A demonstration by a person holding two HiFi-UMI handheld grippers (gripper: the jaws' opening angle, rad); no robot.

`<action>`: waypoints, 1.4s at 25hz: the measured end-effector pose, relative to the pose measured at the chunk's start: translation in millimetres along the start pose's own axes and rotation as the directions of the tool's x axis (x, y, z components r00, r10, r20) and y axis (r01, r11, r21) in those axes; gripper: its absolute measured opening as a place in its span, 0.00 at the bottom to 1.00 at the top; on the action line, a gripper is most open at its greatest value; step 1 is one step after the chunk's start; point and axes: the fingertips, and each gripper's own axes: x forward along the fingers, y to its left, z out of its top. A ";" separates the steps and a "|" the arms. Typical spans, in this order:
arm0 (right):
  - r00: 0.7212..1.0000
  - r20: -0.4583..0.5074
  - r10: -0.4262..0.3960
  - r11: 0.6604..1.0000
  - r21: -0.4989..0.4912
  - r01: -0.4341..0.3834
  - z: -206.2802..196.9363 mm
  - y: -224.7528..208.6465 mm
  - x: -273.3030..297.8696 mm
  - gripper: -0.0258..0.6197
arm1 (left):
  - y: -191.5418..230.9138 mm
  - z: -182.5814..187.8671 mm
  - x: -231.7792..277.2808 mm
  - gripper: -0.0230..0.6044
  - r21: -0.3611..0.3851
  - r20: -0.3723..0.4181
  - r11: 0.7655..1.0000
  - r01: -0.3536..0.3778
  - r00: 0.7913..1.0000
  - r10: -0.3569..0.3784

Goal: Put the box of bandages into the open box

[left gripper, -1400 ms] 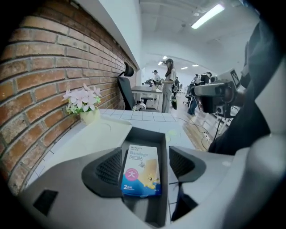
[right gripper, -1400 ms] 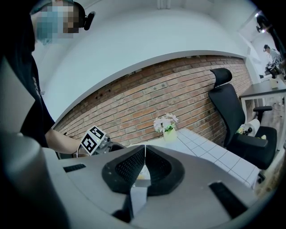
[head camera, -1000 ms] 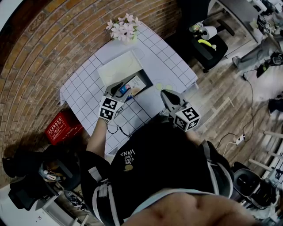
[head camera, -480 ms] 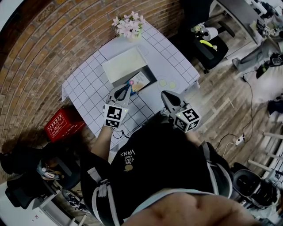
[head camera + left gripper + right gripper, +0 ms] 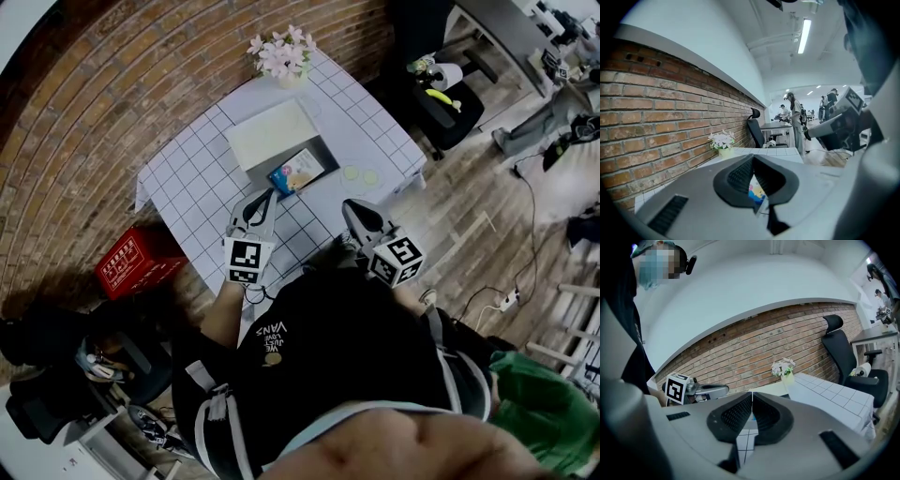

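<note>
The box of bandages (image 5: 302, 171) lies flat inside the dark tray of the open box (image 5: 270, 136), printed face up. The pale lid is folded back on the far side, so the tray is accessible from the operator's side. Judged from this layout, the placement step is complete. The left claw (image 5: 263, 197) is positioned just on the near side of the open box, apart from it. Its jaws have just closed and now meet tip to tip with nothing between them; the bandage carton shows only beyond them. The right claw (image 5: 351, 206) is near the open box's right-hand near corner, over the worktop (image 5: 187, 187), clenched and empty. Neither claw touches the open box, which leaves it undisturbed. The flowers (image 5: 281, 54) stand beyond the open box, clear of the working zone.
</note>
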 end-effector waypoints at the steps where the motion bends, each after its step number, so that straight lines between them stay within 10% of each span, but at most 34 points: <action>1: 1.000 0.006 -0.002 1.000 0.001 0.002 0.0 1.9 -1.6 0.05 | 0.2 0.1 -4.5 0.05 -0.015 0.008 1.000 -0.007 1.000 0.007; 35: 0.989 -0.061 0.135 0.989 -0.049 -0.138 8.5 -10.2 -47.2 0.05 | -65.6 14.5 -68.0 0.05 -0.243 0.052 0.945 -0.220 0.970 0.239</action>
